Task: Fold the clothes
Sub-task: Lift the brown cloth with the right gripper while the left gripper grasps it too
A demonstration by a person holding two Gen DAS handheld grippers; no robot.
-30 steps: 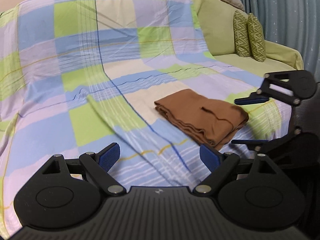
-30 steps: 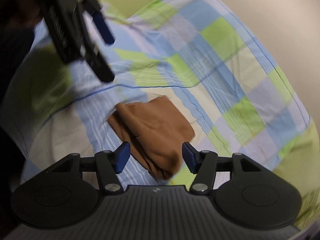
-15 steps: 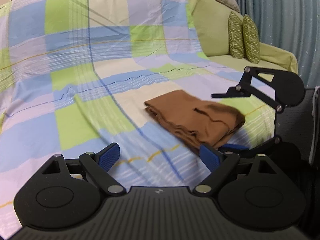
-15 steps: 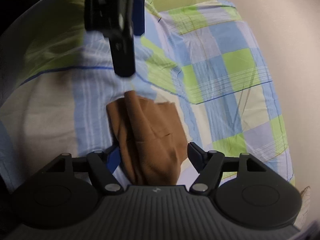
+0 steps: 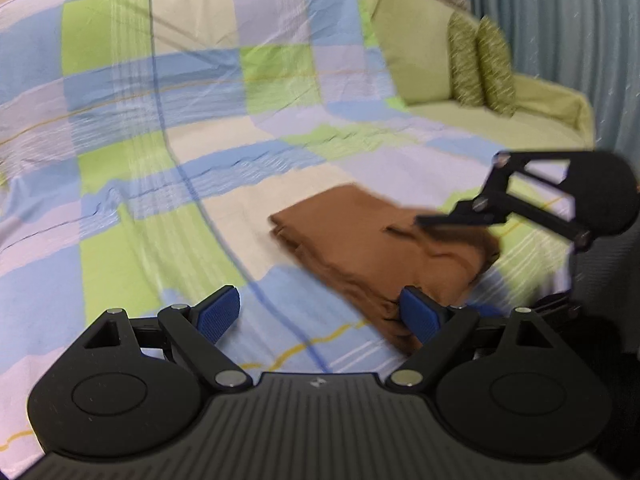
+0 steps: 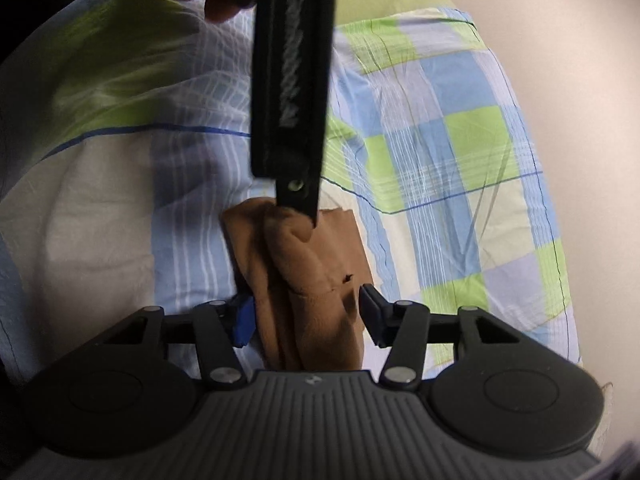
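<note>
A plain brown cloth (image 5: pixel 376 248) is seen on a sheet (image 5: pixel 168 168) checked in blue, lime green, lilac and cream, crossed by thin blue and yellow lines. Beyond the sheet, green patterned cushions (image 5: pixel 480 64) and grey-blue curtains (image 5: pixel 560 16) are seen.

the folded cloth (image 5: pixel 380 244) is laid on the sheet (image 5: pixel 160 184), ahead of the left gripper (image 5: pixel 320 312) and toward its right jaw, whose tip is met by the near corner. the cloth's right end is straddled by the right gripper (image 6: pixel 306 316), with the bundle set between its jaws. two cushions (image 5: pixel 480 64) are stood far behind, to the right.
</note>
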